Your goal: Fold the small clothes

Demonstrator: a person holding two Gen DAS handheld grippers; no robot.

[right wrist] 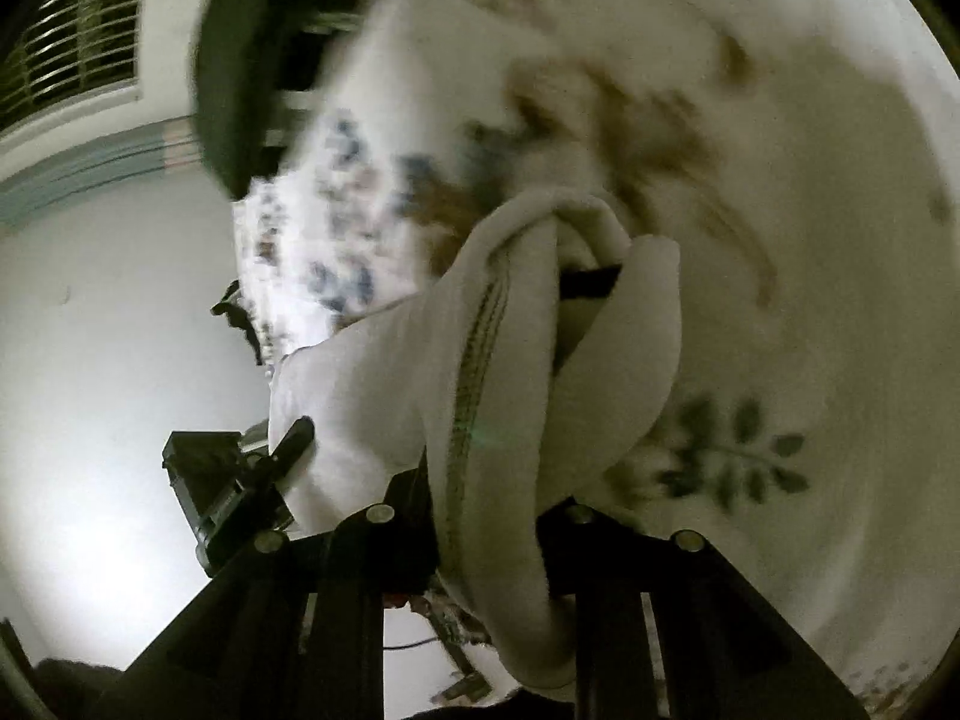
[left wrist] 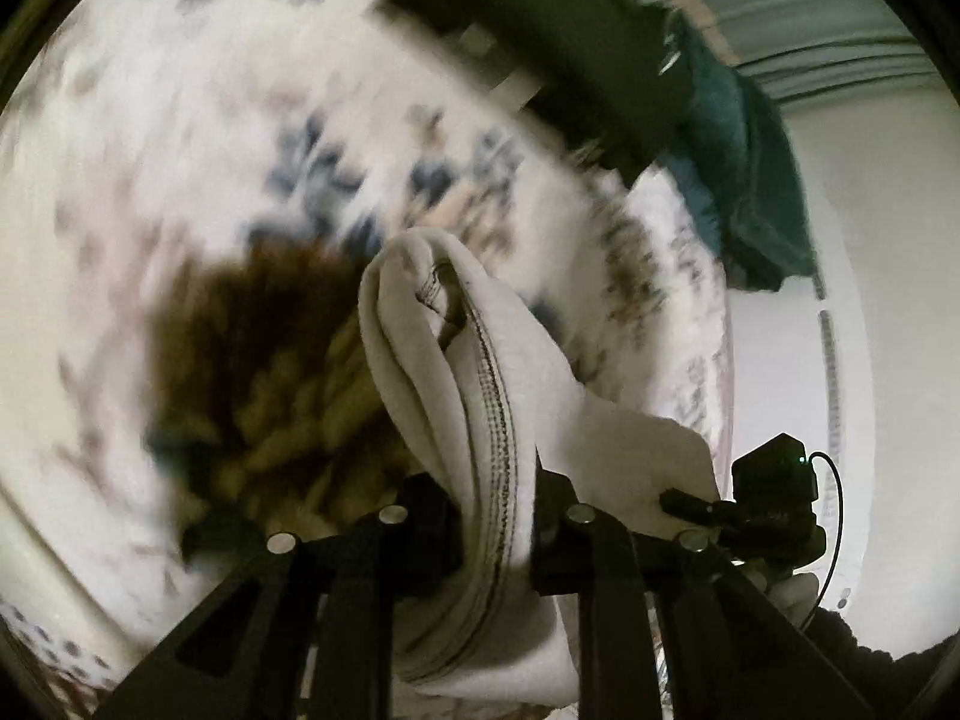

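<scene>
A small white garment (left wrist: 456, 372) with a stitched hem hangs bunched and lifted above the bed. My left gripper (left wrist: 492, 516) is shut on one edge of it. My right gripper (right wrist: 486, 516) is shut on another edge of the same garment (right wrist: 528, 336). The right gripper also shows at the right of the left wrist view (left wrist: 774, 498), and the left gripper at the left of the right wrist view (right wrist: 240, 480), each pinching the cloth. The cloth spans between the two grippers. Both views are blurred by motion.
A floral bedsheet (left wrist: 180, 180) covers the bed below, also in the right wrist view (right wrist: 810, 240). A dark headboard (left wrist: 540, 30) and a teal cloth (left wrist: 744, 150) lie at the far end. A white wall (right wrist: 90, 360) and a barred window (right wrist: 78, 42) stand beyond.
</scene>
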